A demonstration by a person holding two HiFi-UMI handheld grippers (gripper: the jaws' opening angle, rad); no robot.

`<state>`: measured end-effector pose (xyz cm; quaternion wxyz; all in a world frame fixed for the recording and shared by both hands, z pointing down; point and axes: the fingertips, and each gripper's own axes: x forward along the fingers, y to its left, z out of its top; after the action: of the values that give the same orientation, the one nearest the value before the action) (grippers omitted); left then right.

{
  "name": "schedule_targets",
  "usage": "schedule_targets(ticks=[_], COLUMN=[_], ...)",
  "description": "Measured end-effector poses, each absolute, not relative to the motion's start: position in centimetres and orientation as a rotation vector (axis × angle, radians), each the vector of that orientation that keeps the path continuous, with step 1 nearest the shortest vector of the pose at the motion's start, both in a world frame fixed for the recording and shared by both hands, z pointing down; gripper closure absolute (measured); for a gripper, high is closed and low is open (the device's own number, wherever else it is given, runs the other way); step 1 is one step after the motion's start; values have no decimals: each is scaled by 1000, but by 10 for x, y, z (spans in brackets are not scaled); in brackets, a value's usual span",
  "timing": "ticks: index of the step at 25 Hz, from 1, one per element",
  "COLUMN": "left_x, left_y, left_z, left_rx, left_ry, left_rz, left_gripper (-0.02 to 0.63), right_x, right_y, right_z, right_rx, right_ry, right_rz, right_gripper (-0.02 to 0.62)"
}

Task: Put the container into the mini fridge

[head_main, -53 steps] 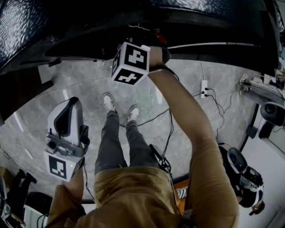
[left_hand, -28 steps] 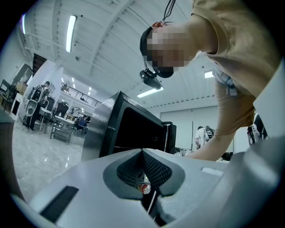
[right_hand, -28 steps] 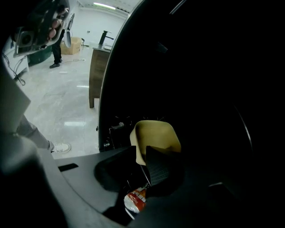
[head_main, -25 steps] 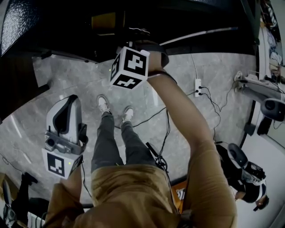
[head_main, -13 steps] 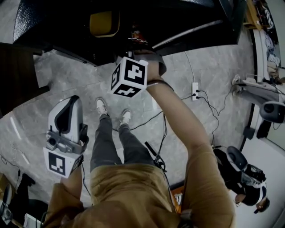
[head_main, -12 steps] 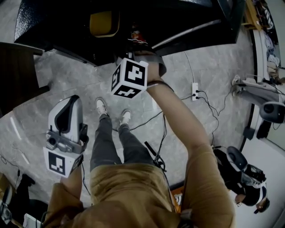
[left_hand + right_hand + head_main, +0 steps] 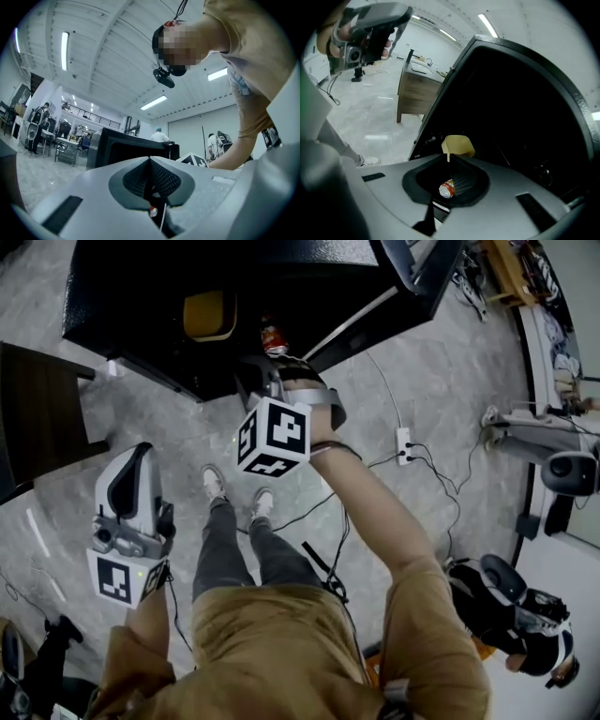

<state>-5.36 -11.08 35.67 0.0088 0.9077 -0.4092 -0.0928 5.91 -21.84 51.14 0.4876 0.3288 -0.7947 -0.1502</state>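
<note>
At the left of the head view, your left gripper [image 7: 145,457] hangs by your side, jaws together on nothing, well apart from the black mini fridge [image 7: 141,296]. Further right and far, the yellow open-topped plastic container [image 7: 208,315] already sits inside the fridge, apparently upright, with 1 red-and-white drink can [image 7: 272,337] just right of it. Your right gripper [image 7: 265,371] is the nearer of the 2. It points down at the opening, and the container lies just beyond and left of its tips. Its jaws have just been closing and now meet with nothing pinched. To its right stands the open black fridge door [image 7: 412,277]. I judge that swinging it shut falls to your right gripper.
</note>
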Motion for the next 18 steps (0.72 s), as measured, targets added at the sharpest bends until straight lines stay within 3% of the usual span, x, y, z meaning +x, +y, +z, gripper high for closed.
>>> schedule_targets(ticks=[18], left_x=[-42], left_y=[-72], left_z=[276], left_rx=[2914], left_ry=[-1319], left_rz=[-290], left_gripper=[604], right_x=[70], right_y=[-168], right_z=[401], right_rx=[940], right_ry=[-2039], right_rz=[-412], right_gripper=[588])
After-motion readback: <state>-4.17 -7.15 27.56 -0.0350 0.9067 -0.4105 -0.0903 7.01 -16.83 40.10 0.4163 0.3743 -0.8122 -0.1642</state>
